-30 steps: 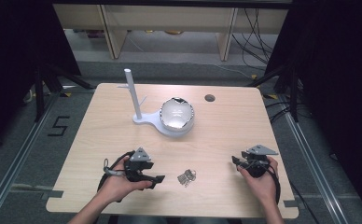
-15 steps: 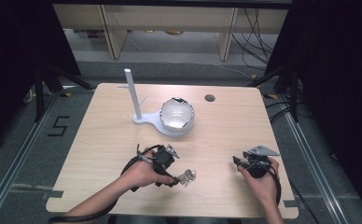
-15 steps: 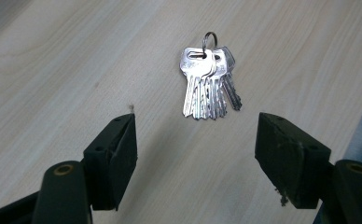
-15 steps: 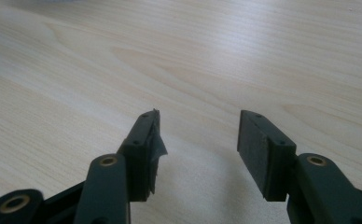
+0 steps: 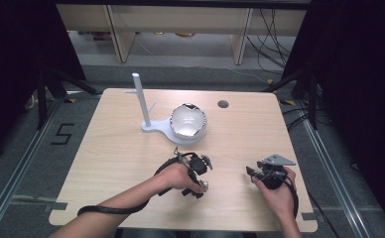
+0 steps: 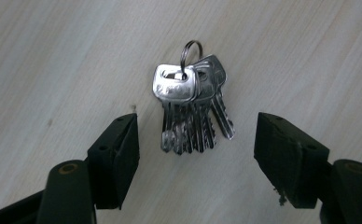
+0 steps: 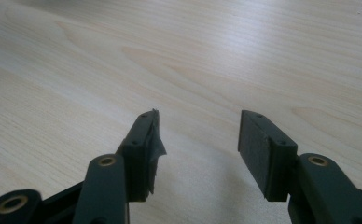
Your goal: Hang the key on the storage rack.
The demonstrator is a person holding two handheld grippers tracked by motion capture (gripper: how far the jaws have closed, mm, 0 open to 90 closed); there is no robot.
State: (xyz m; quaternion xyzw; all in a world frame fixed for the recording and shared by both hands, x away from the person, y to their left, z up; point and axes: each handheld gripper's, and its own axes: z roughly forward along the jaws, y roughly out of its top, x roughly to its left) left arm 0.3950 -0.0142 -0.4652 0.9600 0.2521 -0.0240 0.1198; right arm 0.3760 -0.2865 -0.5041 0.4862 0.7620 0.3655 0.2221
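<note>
Hovering over a bunch of keys [image 6: 191, 105] that lies flat on the wooden table [image 5: 106, 148], the left gripper [image 6: 195, 144] has its jaws spread wide on either side, touching nothing. Well to the right, the right gripper [image 7: 198, 140] has just been opening, with nothing between its jaws.

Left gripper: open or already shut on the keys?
Open. The left gripper has its jaws spread either side of the bunch of keys, which lies flat on the table, untouched.
</note>
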